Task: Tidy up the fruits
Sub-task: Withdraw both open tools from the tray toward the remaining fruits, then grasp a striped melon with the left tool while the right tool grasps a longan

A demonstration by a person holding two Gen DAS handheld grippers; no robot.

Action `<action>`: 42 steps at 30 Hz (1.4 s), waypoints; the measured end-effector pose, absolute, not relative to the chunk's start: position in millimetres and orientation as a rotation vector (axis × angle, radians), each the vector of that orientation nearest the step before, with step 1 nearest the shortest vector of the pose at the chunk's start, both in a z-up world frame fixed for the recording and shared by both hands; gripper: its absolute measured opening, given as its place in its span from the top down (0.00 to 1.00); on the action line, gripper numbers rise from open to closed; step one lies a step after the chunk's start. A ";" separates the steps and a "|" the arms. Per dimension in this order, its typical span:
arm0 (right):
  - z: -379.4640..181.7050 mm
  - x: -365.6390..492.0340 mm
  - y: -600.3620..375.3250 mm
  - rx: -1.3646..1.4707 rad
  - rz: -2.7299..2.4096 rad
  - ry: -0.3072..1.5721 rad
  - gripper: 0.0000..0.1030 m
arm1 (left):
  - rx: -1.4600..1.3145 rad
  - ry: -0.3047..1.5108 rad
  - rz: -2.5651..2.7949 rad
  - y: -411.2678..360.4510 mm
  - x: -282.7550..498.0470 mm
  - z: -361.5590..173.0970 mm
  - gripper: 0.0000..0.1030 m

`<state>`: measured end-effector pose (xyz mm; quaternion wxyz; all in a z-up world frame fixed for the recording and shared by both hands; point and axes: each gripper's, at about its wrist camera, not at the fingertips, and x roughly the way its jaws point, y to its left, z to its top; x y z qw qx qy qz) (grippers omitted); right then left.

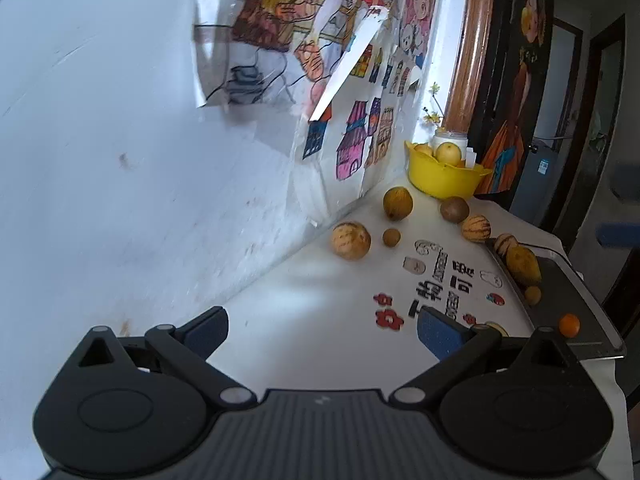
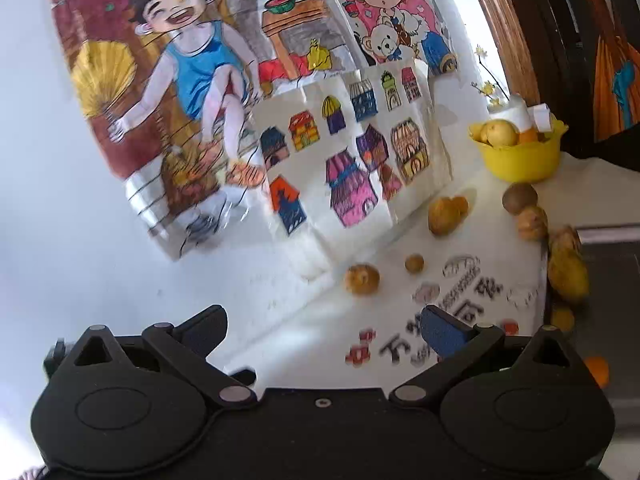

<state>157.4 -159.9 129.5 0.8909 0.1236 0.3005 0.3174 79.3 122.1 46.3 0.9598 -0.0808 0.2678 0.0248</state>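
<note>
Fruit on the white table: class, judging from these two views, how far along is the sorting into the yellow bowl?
Done: the yellow bowl already holds a few fruits, a pale apple on top. In hand: nothing; the left gripper and right gripper are both open and empty. Left: most of it. A striped melon, a brown kiwi and a small orange lie loose, among others.

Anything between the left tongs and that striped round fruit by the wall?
Nothing visible. The left tongs are open, and only bare white tabletop lies between them and the striped round fruit. The small brown fruit sits beside it, off the path.
</note>
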 end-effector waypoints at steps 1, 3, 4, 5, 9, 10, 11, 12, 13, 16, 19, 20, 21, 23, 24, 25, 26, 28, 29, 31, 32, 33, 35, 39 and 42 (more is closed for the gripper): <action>131.6 164.4 -156.7 0.244 0.648 0.619 0.01 | -0.157 0.535 0.048 120.9 83.6 46.0 0.01; 134.4 178.2 -150.0 0.197 0.628 0.585 0.01 | -0.141 0.514 0.041 117.6 90.7 44.8 0.01; 134.5 185.8 -146.3 0.163 0.615 0.571 0.01 | -0.131 0.504 0.042 115.7 94.4 43.4 0.01; 133.9 192.1 -143.3 0.141 0.605 0.564 0.01 | -0.118 0.497 0.041 113.0 98.9 41.8 0.01; 122.7 223.9 -132.6 0.084 0.610 0.572 0.01 | -0.064 0.481 0.033 104.0 118.8 35.6 0.01; 118.1 233.5 -129.7 0.071 0.611 0.579 0.01 | -0.055 0.482 0.031 101.8 125.6 33.8 0.01; 113.8 241.8 -127.5 0.059 0.614 0.582 0.01 | -0.053 0.483 0.028 100.8 131.7 31.8 0.01; 109.3 250.0 -125.9 0.050 0.612 0.584 0.01 | -0.054 0.486 0.024 99.7 139.3 29.6 0.01; 104.3 259.0 -124.5 0.045 0.604 0.588 0.01 | -0.055 0.489 0.019 98.9 145.2 27.5 0.01; 88.7 289.5 -121.1 0.048 0.581 0.630 0.01 | -0.031 0.505 -0.002 96.9 169.5 21.0 0.01; 76.0 315.3 -114.5 0.046 0.583 0.680 0.04 | 0.017 0.526 -0.012 94.8 193.2 14.1 0.01; 71.5 323.7 -110.8 0.039 0.584 0.693 0.06 | 0.028 0.533 -0.017 94.3 199.9 12.0 0.01; 67.8 330.3 -107.2 0.028 0.586 0.701 0.08 | 0.037 0.541 -0.023 93.6 207.0 9.7 0.01; 59.9 340.0 -99.0 0.002 0.595 0.705 0.13 | 0.042 0.549 -0.035 92.5 217.7 5.9 0.01; 55.9 343.3 -95.5 -0.009 0.595 0.704 0.14 | 0.040 0.552 -0.039 91.8 223.0 4.0 0.02; 50.7 347.6 -91.6 -0.020 0.593 0.704 0.14 | 0.035 0.553 -0.041 91.4 227.8 2.2 0.03; 46.3 350.1 -89.1 -0.027 0.589 0.706 0.17 | 0.029 0.556 -0.042 91.1 233.2 0.3 0.04; 37.0 357.0 -86.1 -0.025 0.590 0.711 0.22 | 0.015 0.558 -0.047 90.9 239.7 -2.8 0.07; 33.3 360.6 -85.3 -0.021 0.589 0.714 0.24 | 0.008 0.559 -0.051 91.0 242.1 -4.5 0.08; 28.3 366.0 -85.4 -0.021 0.586 0.720 0.28 | 0.005 0.566 -0.060 90.1 248.0 -8.0 0.11; 26.1 369.4 -85.2 -0.027 0.584 0.723 0.31 | 0.009 0.571 -0.062 89.5 250.0 -9.9 0.12; 24.7 372.0 -85.1 -0.030 0.582 0.726 0.35 | 0.014 0.574 -0.062 89.2 252.0 -11.3 0.13; 22.5 378.0 -85.8 -0.025 0.580 0.730 0.39 | 0.022 0.584 -0.062 88.3 256.8 -13.9 0.17; 15.9 391.2 -84.3 0.003 0.580 0.758 0.45 | 0.006 0.601 -0.056 88.9 266.1 -17.3 0.21; 7.4 401.9 -81.4 0.021 0.591 0.802 0.45 | -0.022 0.608 -0.054 91.9 272.9 -17.9 0.23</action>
